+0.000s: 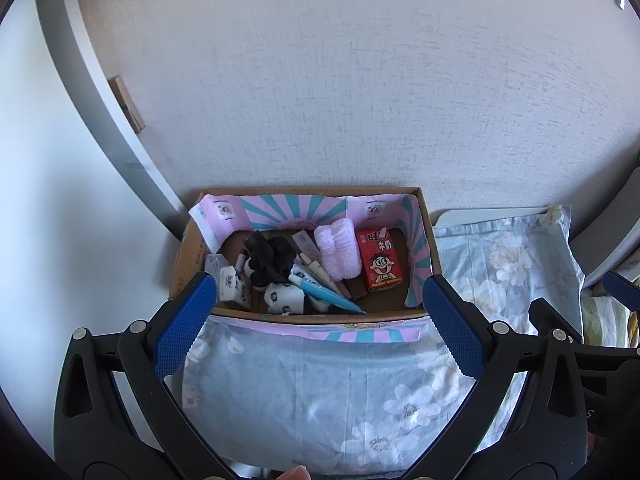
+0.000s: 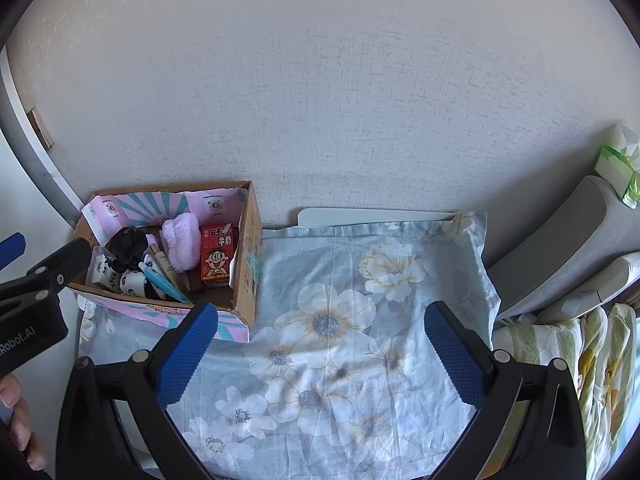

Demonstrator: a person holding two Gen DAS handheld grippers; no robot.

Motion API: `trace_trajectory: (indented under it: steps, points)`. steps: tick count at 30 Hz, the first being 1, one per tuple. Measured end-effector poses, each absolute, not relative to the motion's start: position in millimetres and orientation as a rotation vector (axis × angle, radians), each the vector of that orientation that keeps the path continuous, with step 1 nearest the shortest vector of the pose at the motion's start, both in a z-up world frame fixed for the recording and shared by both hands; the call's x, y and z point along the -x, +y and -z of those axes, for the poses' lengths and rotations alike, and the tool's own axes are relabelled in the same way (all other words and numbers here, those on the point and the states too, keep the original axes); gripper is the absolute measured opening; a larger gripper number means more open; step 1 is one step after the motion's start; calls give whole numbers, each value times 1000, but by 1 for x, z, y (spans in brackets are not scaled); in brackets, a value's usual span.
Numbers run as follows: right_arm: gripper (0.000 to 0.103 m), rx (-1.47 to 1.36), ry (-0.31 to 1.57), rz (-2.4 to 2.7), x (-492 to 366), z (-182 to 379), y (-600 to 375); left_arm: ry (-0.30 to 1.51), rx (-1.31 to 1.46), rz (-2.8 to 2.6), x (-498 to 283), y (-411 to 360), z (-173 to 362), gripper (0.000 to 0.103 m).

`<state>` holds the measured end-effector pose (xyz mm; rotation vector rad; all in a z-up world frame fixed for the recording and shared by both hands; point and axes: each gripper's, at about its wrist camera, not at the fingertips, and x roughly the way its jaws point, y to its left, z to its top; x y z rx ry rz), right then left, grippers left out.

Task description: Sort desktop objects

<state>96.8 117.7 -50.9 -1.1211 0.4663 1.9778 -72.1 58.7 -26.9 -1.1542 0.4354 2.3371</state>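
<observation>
Both claws wide apart, empty: left gripper point(image 1: 320, 300) hovers over the cardboard box point(image 1: 426, 220) packed with the sorted bits, right gripper point(image 2: 322, 328) over bare cloth point(image 2: 360, 280)

Matt corrugated cardboard box point(image 1: 423, 216) (lined with glossy printed paper), soft floral cotton cloth point(image 2: 360, 320), fluffy pink towel point(image 1: 340, 250).

I see the cardboard box point(image 2: 244, 240) at the desk's point(image 2: 360, 216) back left, against the wall point(image 2: 320, 100), resting on the cloth point(image 2: 340, 340). In it, the milk carton point(image 1: 379, 260) stands rightmost, the towel point(image 1: 338, 252) left of it, the pen point(image 1: 326, 292) nearer me, and the scrunchie point(image 1: 268, 258) further left.
</observation>
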Motion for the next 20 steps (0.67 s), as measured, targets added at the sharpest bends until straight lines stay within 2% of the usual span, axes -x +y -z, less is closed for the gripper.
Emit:
trace_trajectory:
  steps: [20]
  points:
    - [103,1132,474,-1988,-95,57,120,446,1140,-2360,70,59,27,103]
